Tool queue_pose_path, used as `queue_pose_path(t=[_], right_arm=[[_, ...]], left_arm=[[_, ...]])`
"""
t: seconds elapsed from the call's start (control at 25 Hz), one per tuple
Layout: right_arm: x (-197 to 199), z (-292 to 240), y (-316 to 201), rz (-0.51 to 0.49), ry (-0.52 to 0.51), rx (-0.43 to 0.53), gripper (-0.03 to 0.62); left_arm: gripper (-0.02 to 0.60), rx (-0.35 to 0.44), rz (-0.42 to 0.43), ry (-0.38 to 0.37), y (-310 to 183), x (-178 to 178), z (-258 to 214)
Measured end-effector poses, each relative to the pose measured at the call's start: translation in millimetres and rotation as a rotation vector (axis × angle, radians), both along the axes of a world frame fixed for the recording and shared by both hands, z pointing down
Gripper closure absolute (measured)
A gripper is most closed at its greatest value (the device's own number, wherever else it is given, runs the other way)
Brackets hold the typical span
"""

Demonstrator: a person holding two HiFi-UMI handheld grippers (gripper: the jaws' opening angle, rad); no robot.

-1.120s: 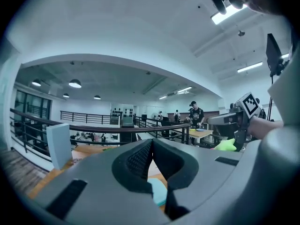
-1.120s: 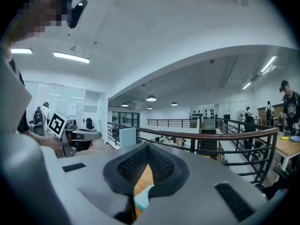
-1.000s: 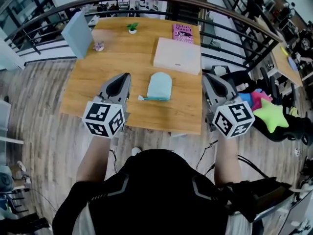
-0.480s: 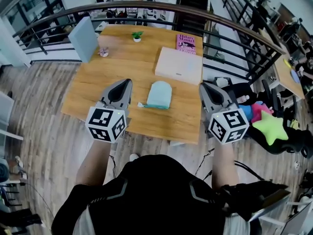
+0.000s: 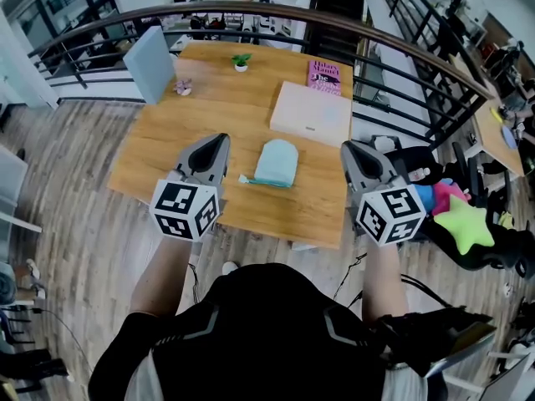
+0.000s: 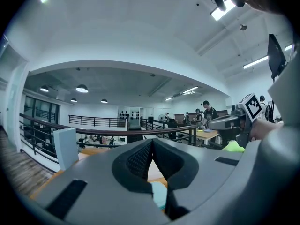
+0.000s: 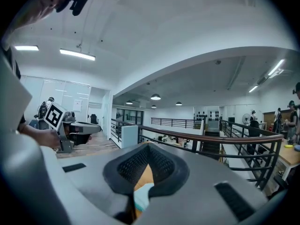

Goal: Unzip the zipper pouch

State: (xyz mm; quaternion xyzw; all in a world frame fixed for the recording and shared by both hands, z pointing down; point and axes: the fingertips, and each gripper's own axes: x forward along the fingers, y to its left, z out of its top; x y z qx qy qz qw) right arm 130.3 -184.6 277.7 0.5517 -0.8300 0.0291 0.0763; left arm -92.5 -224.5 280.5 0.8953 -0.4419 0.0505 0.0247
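Observation:
A light blue zipper pouch (image 5: pixel 275 163) lies flat near the front of the wooden table (image 5: pixel 167 153), its zipper pull pointing left. My left gripper (image 5: pixel 221 139) hovers to the left of the pouch, shut and empty, apart from it. To the pouch's right, over the table's right edge, my right gripper (image 5: pixel 346 147) is also shut with nothing in it. In the left gripper view the jaws (image 6: pixel 151 141) meet, and the pouch (image 6: pixel 159 194) shows below them. The right gripper view shows closed jaws (image 7: pixel 148 146) with the pouch (image 7: pixel 142 196) beneath.
A white flat box (image 5: pixel 310 114) and a pink book (image 5: pixel 324 77) lie at the table's back right. A small potted plant (image 5: pixel 241 61), a pale blue panel (image 5: pixel 152 63) and a small pink item (image 5: pixel 183 87) stand at the back. A dark railing (image 5: pixel 393 44) curves behind; plush toys (image 5: pixel 464 224) lie right.
Only the head view has shifted a little. Both grippers keep their places beside the pouch and stay shut; the pouch has not moved.

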Motion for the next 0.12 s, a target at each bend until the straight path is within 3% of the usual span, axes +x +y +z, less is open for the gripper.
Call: queue_pose_path(t=[0.12], right_arm=[[0.4, -0.2, -0.4, 0.002, 0.006, -0.003, 0.586]], left_arm=[[0.552, 0.004, -0.003, -0.018, 0.9, 0.4, 0.4]])
